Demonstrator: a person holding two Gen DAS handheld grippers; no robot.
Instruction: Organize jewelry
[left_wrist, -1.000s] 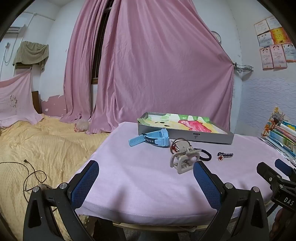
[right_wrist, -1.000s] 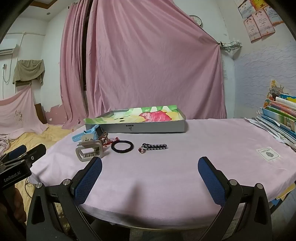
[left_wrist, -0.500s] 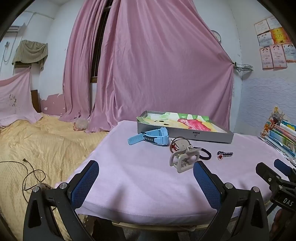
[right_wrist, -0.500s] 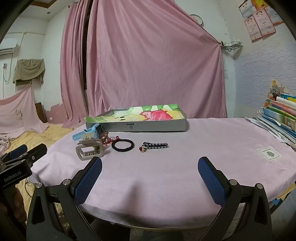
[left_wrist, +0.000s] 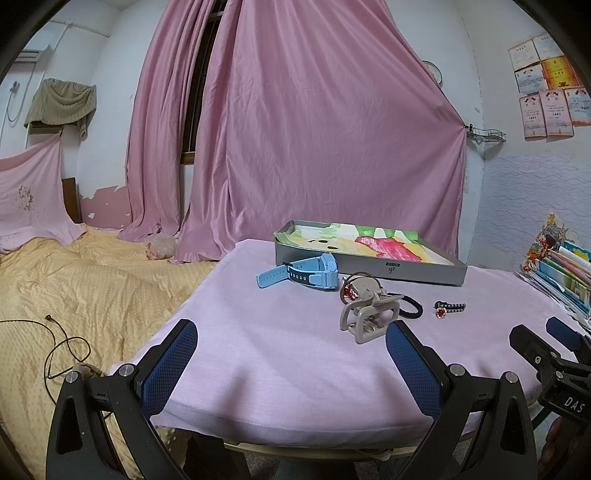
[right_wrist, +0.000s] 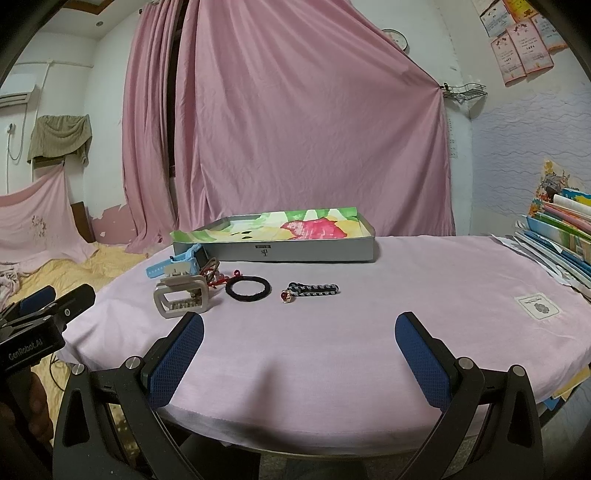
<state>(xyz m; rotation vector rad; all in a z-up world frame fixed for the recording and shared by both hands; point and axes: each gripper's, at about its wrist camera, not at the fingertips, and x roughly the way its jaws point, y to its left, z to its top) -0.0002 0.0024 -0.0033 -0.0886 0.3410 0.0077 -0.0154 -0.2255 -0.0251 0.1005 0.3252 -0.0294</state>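
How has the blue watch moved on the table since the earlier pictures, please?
No. The blue watch lies just in front of the tray as before; only the camera has shifted slightly.

The left gripper (left_wrist: 288, 358) is black, with 2 long arms that end in blue pads (left_wrist: 168, 369) covered in a bumpy net pattern. Round silver screws (left_wrist: 125, 369) sit on each arm, and white letters on its body, seen from the right wrist camera, read "GenRobot.AI". The right gripper (right_wrist: 297, 354) looks the same, with 2 blue pads (right_wrist: 419, 356), silver screws (right_wrist: 464, 363) and white letters "DAS" on its black body.
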